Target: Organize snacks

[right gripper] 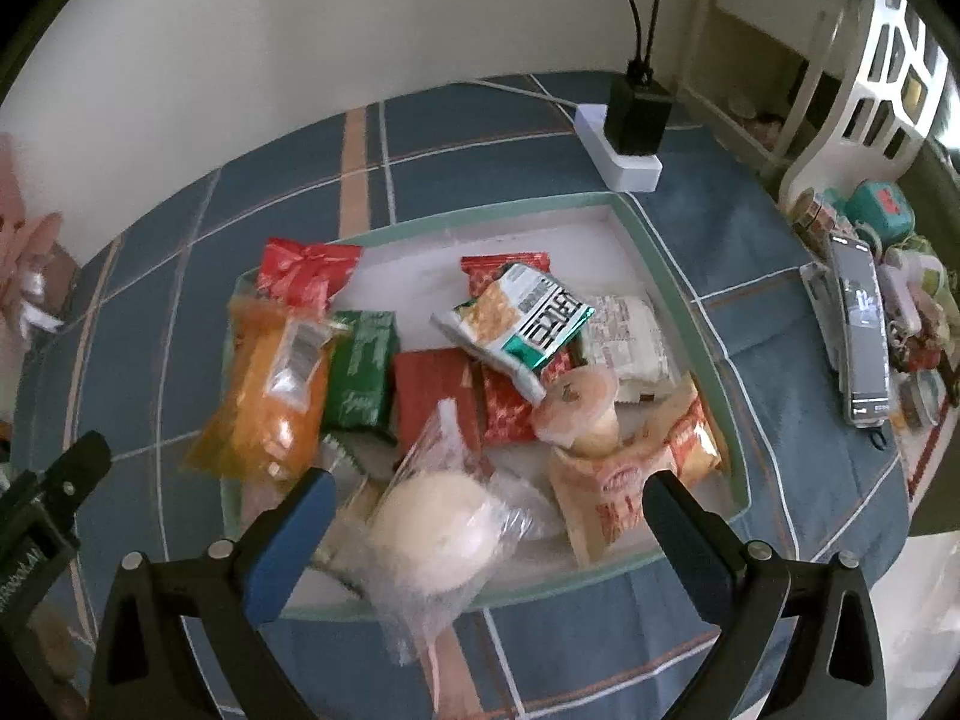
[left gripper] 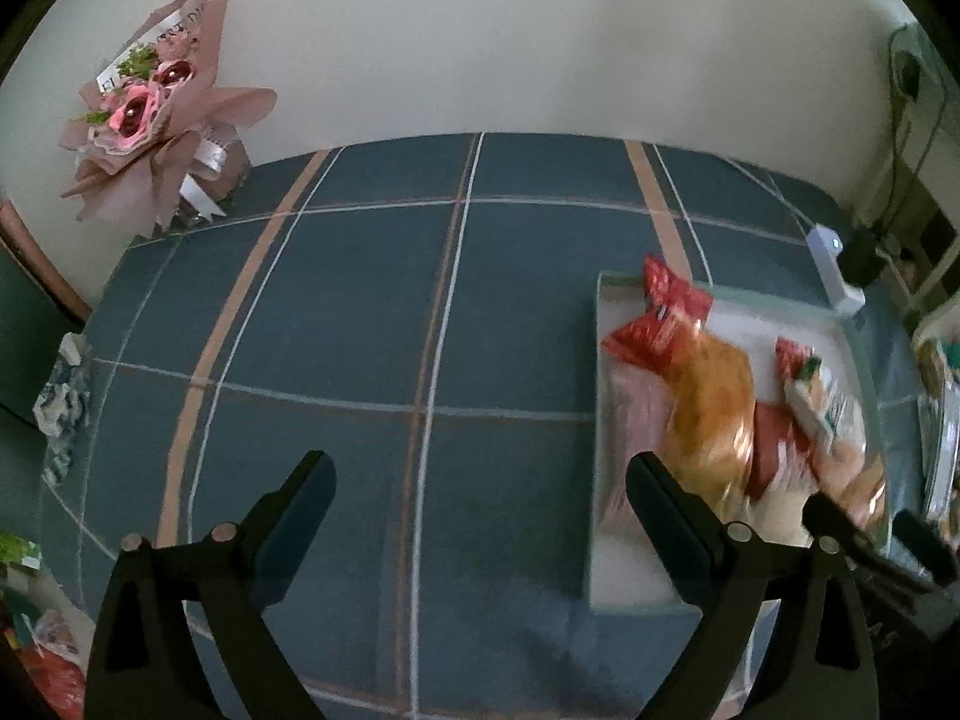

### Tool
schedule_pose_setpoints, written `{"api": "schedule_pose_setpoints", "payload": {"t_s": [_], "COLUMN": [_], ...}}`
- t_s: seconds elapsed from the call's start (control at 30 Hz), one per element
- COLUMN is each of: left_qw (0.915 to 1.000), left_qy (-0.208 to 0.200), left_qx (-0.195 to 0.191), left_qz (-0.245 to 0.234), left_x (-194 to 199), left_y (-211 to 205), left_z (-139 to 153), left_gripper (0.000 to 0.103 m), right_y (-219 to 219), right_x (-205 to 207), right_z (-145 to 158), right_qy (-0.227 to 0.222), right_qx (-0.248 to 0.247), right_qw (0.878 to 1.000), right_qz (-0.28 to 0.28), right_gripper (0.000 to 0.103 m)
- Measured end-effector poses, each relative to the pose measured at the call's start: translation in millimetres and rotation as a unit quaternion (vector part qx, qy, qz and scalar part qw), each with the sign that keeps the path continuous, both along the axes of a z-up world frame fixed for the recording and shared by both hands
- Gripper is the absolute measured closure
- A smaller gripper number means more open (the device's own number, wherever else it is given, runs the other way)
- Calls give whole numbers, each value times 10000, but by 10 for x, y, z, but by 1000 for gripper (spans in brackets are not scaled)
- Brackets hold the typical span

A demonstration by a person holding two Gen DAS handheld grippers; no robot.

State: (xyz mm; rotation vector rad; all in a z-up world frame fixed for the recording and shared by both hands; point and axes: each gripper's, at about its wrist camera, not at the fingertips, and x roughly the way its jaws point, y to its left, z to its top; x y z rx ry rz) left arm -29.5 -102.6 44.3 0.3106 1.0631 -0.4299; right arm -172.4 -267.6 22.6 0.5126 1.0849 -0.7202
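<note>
Snacks sit piled in a shallow pale-green tray [right gripper: 690, 276] on the blue plaid tablecloth [left gripper: 360, 312]. Right gripper [right gripper: 489, 516] hangs over the tray's near edge, jaws wide apart, clamped on nothing; a clear-wrapped bun [right gripper: 429, 531] lies between them, untouched. Orange chip bag [right gripper: 264, 396] lies at the tray's left side. Left gripper [left gripper: 480, 510] is left of the tray over bare cloth, jaws apart, empty. White power strip [right gripper: 618, 150] lies just behind the tray.

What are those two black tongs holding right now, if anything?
Nothing. The left tongs gape over bare tablecloth, and the right tongs stand open above the bagged bun in the tray, not pressing it.
</note>
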Motion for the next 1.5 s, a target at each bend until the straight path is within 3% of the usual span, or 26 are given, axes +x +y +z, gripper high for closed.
{"api": "schedule_pose_setpoints", "payload": {"t_s": [0.47,1.5], "left_qw": [9997,10000], "left_qy": [-21,-19], "left_qx": [68,-18], "left_qz": [-253,-13], "left_x": [-383,-281], "left_y": [378,494], "left_z": [-47,-30], "left_gripper": [6,6], "right_y": [431,505], "right_x": [-296,-248], "right_z": [109,115], "right_qy": [-264,-194], "right_qx": [-70,-120], "right_qw": [9995,9992], "right_qz": [175,315], "right_gripper": [0,0]}}
